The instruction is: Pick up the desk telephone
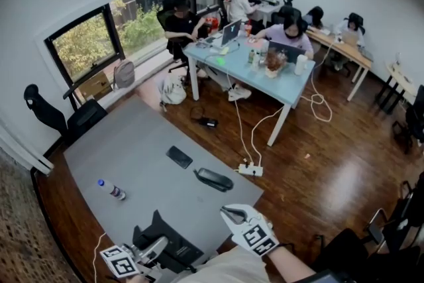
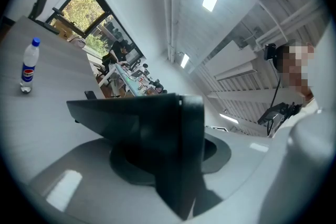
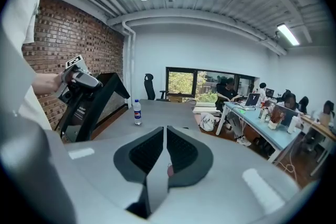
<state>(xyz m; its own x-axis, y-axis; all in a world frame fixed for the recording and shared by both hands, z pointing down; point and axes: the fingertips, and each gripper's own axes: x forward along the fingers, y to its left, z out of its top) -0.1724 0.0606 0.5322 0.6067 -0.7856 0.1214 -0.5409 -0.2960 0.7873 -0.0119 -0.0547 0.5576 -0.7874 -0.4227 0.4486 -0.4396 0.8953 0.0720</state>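
Observation:
The black desk telephone base (image 1: 182,248) is tilted up off the grey table (image 1: 132,142) at its near edge, with my left gripper (image 1: 161,243) shut on it. In the left gripper view the base (image 2: 136,123) fills the space between the jaws as a dark slab. The right gripper view shows the base (image 3: 97,99) held aloft at the left. The black handset (image 1: 213,179) lies apart on the table, ahead of my right gripper (image 1: 232,211). That gripper (image 3: 166,152) hovers over the table's near right corner, shut with nothing in it.
A small water bottle (image 1: 112,190) stands at the table's left. A flat black device (image 1: 179,156) lies beyond the handset. Past the table are a power strip (image 1: 250,169) on the wood floor, black chairs (image 1: 40,109) and a blue desk (image 1: 291,86) with people at it.

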